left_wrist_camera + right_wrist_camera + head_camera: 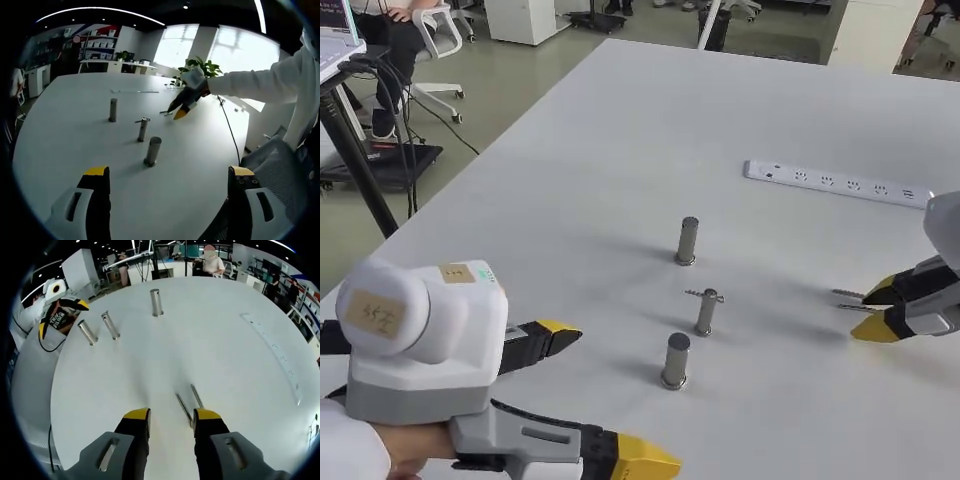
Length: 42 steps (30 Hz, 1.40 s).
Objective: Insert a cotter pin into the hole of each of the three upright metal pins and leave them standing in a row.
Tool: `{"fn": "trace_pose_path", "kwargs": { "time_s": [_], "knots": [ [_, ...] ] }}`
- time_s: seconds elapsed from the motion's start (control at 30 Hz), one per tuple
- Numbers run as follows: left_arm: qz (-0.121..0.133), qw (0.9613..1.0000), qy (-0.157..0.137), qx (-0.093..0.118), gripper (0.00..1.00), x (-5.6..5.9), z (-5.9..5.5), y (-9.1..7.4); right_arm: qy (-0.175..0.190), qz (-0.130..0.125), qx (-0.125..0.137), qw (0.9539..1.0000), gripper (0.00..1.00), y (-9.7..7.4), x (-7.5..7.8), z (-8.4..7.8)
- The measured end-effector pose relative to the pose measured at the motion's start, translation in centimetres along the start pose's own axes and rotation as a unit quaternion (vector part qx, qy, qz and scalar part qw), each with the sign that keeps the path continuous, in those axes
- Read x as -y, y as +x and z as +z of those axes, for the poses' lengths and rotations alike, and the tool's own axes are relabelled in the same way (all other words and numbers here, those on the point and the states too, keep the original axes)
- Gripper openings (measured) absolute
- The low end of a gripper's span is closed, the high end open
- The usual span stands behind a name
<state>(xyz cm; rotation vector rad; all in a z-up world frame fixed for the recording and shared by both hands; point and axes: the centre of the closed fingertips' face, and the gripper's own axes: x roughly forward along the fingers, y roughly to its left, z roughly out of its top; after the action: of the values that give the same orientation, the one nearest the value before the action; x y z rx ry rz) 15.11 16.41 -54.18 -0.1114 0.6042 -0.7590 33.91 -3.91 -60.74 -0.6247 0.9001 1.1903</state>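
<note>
Closest to the person, the left gripper (pixel 620 397) hangs just above the table (pixel 620 150) with its jaws spread wide and nothing between them, pointed toward the row of metal pins. The near pin (pixel 675 360) stands upright and, as far as the head view shows, has nothing through its hole. Just beyond it the middle pin (pixel 706 318) also stands upright, and the fitted cotter pin (pixel 699 294) sits crosswise near its top, so I judge that one done. Off to the right of the row, well apart from it, the right gripper (pixel 876 309) is clenched on a second cotter pin (pixel 848 299), whose two legs stick out forward past the jaw tips, clear of the table. Farther on, the far pin (pixel 687 240) stands upright and looks bare as well. Behind everything lies a white power strip (pixel 835 183). By this reckoning one of three insertions is finished and two remain, the next cotter already in hand; all three pins stand roughly in a line.
</note>
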Motion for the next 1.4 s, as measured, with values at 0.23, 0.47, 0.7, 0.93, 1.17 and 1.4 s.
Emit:
{"fn": "trace_pose_path", "kwargs": {
  "time_s": [0.23, 0.47, 0.7, 0.93, 1.17, 1.4],
  "knots": [
    [0.002, 1.0, -0.004, -0.006, 0.97, -0.1, -0.4, 0.0, -0.018, -0.02, -0.028, 0.9992, 0.16, -0.2, 1.0, -0.4],
    [0.011, 0.9999, 0.004, -0.003, 0.95, -0.6, -0.2, -0.2, -0.032, -0.021, -0.047, 0.9982, 0.07, -0.1, 1.2, -0.8],
    [-0.004, 0.9999, 0.004, 0.012, 0.94, 0.1, 0.2, -0.2, -0.084, -0.036, -0.079, 0.9926, 0.0, 0.1, 1.5, -1.0],
    [-0.007, 1.0, 0.007, -0.001, 0.94, 0.3, -0.3, 0.1, -0.099, -0.046, -0.091, 0.9898, 0.0, 0.1, 1.5, -0.9],
    [-0.024, 0.999, -0.025, 0.029, 0.89, 0.8, 0.6, 0.3, -0.137, -0.068, -0.105, 0.9826, 0.0, 0.3, 1.7, -1.0],
    [-0.02, 0.9991, -0.011, 0.037, 0.92, 0.8, 1.5, 0.1, -0.132, -0.101, -0.095, 0.9814, 0.0, 0.0, 1.6, -1.0]
  ]
}}
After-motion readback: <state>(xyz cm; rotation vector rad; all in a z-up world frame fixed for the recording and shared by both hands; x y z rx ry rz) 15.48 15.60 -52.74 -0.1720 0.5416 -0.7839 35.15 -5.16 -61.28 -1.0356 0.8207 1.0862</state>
